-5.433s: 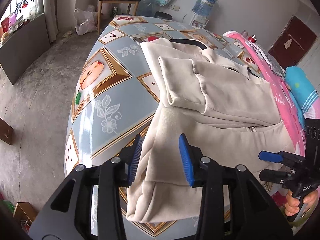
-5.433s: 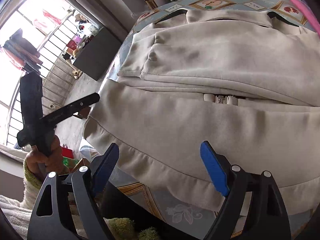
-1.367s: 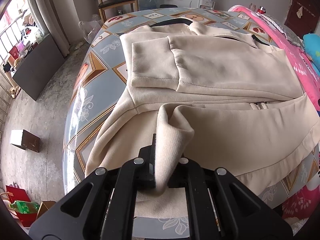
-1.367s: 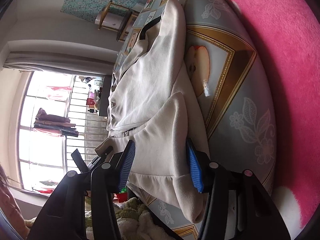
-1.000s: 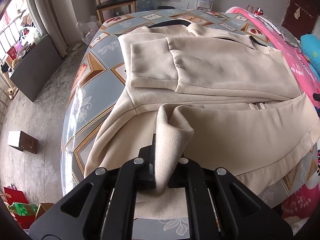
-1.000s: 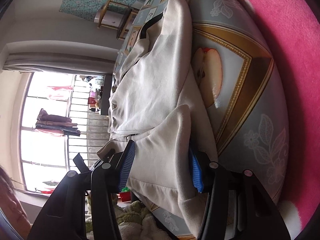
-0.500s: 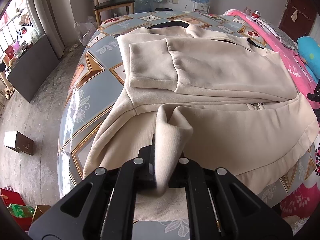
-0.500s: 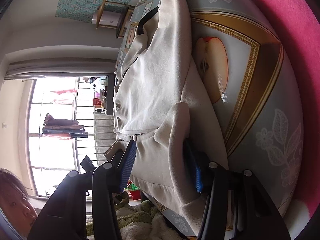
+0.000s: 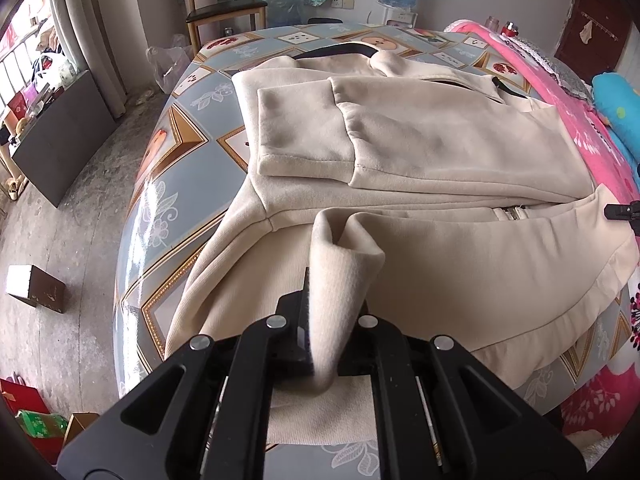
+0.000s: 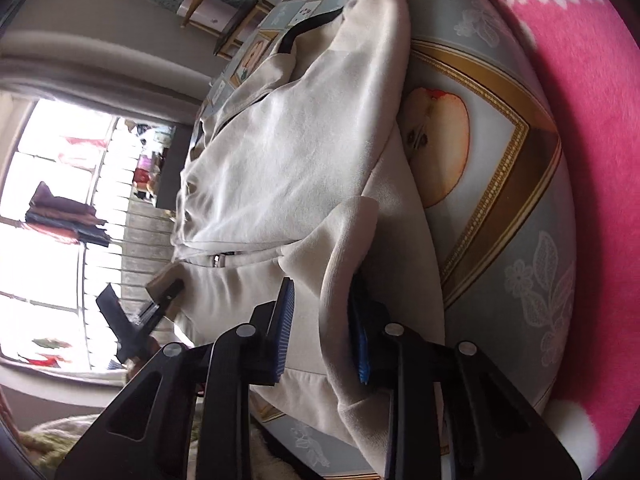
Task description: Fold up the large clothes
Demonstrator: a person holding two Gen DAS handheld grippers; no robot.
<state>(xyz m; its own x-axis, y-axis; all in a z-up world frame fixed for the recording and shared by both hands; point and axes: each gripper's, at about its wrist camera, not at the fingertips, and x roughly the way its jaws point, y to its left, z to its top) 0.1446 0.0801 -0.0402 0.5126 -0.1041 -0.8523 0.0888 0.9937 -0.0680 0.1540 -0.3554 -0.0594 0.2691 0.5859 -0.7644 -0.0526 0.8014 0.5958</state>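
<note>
Jacket (image 9: 420, 148) flat on table (image 9: 176, 216), hem pinched tight in left gripper (image 9: 326, 344); right gripper (image 10: 324, 332) just been closing round other hem corner, one pad not touching. Best lift both corners together, evenly.

So the counter (image 9: 172, 184) is covered in a glossy blue-grey cloth printed with gold-framed fruit pictures and white flowers; there's a halved apple (image 10: 436, 152) in one frame on the right wrist view. Lying directly on it is a big cream jacket (image 9: 432, 136), spread flat across most of the top, sleeves folded over the front, with the hem hanging over the near edge. A pink flowered blanket (image 9: 560, 92) lies along the far right side of the counter, just beside the jacket.
</note>
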